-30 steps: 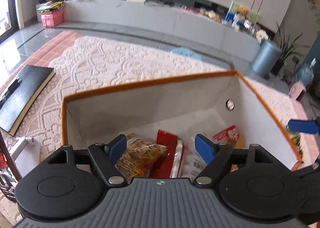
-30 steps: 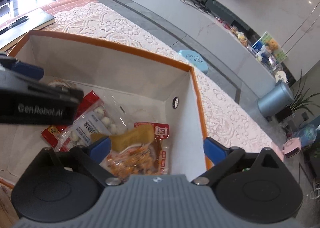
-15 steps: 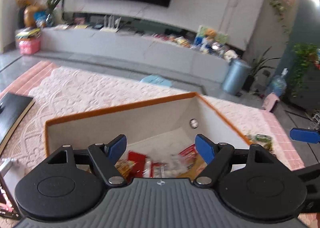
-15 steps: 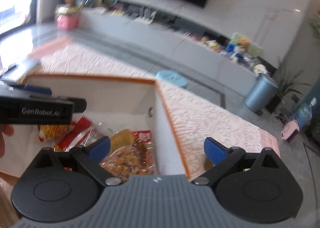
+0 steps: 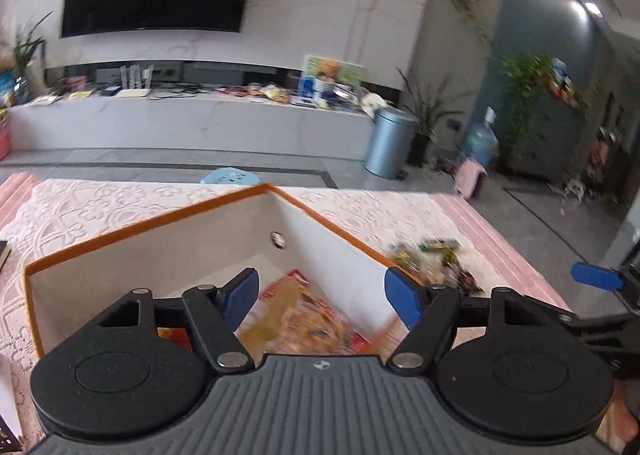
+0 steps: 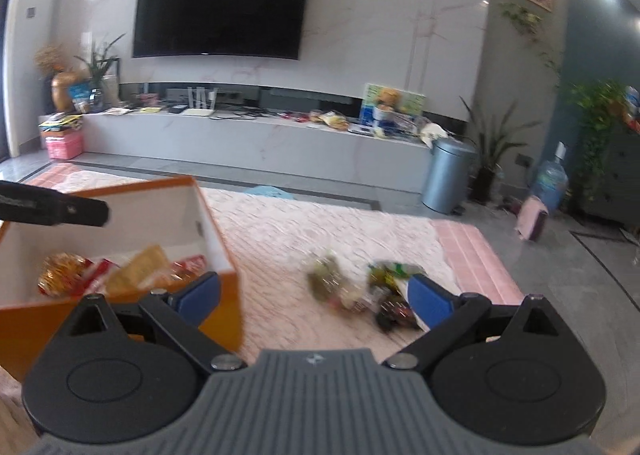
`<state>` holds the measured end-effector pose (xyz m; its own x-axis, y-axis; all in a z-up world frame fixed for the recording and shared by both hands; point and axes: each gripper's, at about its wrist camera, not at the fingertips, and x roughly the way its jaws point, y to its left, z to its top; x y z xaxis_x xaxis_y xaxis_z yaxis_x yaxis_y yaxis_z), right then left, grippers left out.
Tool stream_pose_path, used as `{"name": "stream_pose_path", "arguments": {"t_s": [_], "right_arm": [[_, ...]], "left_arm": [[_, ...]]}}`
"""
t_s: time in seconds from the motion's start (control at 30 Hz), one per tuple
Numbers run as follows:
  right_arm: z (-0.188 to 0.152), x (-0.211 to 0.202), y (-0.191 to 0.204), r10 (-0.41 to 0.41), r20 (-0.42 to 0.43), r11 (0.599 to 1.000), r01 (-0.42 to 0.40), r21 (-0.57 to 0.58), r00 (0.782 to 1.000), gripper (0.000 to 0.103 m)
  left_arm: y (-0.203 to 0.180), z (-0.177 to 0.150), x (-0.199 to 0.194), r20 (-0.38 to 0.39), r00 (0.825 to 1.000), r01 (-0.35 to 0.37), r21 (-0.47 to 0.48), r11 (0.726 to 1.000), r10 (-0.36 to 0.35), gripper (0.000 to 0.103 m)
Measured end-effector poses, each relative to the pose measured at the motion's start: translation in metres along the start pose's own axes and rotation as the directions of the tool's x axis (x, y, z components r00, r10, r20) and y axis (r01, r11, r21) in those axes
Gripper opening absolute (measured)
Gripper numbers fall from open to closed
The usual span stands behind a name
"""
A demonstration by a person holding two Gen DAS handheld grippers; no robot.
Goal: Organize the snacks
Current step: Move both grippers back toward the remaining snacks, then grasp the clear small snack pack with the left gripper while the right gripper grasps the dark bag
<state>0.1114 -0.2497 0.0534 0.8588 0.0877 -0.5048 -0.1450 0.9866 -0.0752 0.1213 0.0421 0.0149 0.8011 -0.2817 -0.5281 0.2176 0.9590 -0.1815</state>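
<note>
An orange-rimmed box with white inner walls stands on the rug and holds several snack packets. My left gripper hovers over the box's right half. Its jaws are wide and closing, with nothing between them. In the right wrist view the box is at the left, its packets showing inside. My right gripper is open and empty over the rug. A small pile of loose snacks lies just beyond its right finger. The same pile shows right of the box.
A pale lace-patterned rug with a pink border covers the floor. Beyond it are a light blue stool, a long low cabinet under a wall TV, a grey bin, a water bottle and potted plants.
Both views have swung right and lifted off the box's inside. The right gripper has left the box and now stands over the rug by the loose snacks.
</note>
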Motion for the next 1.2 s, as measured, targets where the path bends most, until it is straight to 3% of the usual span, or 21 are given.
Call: {"name": "stream_pose_path", "arguments": {"t_s": [0.17,0.43,0.67,0.73,0.8,1.07,1.2], "right_arm": [[-0.020,0.005,-0.022,-0.004,-0.049,0.999,0.006,0.040,0.999,0.097],[-0.037,0.011,-0.049,-0.011,-0.084,0.999,0.014,0.045,0.996,0.097],[-0.046,0.027,-0.075,-0.025,-0.154,0.999,0.031,0.037,0.988,0.097],[-0.046,0.035,-0.085,-0.003,-0.174,0.998,0.015,0.065,0.985,0.097],[-0.044,0.042,-0.093,0.013,-0.187,0.997,0.001,0.073,0.982,0.095],[-0.038,0.077,-0.129,-0.001,-0.216,0.994,0.025,0.105,0.976,0.076],[-0.037,0.094,-0.140,0.043,-0.221,0.991,-0.013,0.135,0.974,0.076]], "left_arm": [[-0.037,-0.010,-0.001,-0.058,0.996,0.078,0.069,0.995,-0.074,0.084],[-0.093,-0.020,0.023,-0.152,0.980,0.148,0.142,0.979,-0.126,0.082],[-0.120,-0.035,0.045,-0.210,0.970,0.155,0.140,0.978,-0.124,0.081],[-0.122,-0.038,0.052,-0.215,0.969,0.153,0.132,0.979,-0.123,0.075],[-0.125,-0.040,0.058,-0.228,0.969,0.135,0.144,0.980,-0.100,0.065],[-0.137,-0.041,0.081,-0.245,0.965,0.135,0.170,0.976,-0.091,0.063],[-0.147,-0.034,0.088,-0.205,0.972,0.148,0.173,0.974,-0.112,0.063]]}}
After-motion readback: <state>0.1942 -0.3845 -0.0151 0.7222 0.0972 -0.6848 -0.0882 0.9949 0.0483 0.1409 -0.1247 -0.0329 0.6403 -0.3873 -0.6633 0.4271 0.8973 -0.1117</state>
